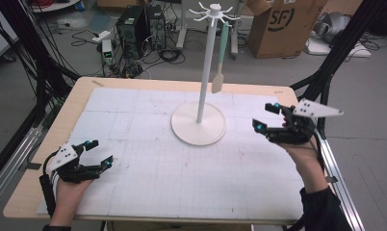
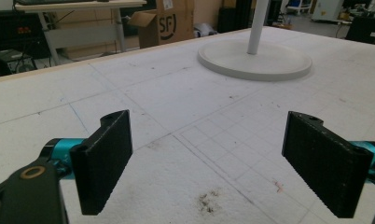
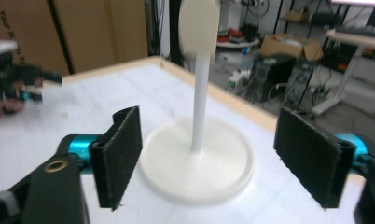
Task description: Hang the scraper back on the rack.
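one white stand [image 1: 199, 120] sits on the white mat [image 1: 148, 168] right of centre toward the far side, a round base with a single upright pole and a ring of short hooks at the top. one spatula [image 1: 219, 67], pale green handle and cream blade, hangs from a hook on the stand's right side, blade down and clear of the mat. two grippers, one per hand.

in the right gripper view the spatula's blade is blurred at the top edge and its handle is cut off; the pole's top is cut off in the left gripper view.

the left gripper [image 1: 99, 154] is low over the near left of the mat, jaws apart and holding nothing. the right gripper [image 1: 267, 118] hovers just right of the stand's base, jaws spread wide, nothing between them.
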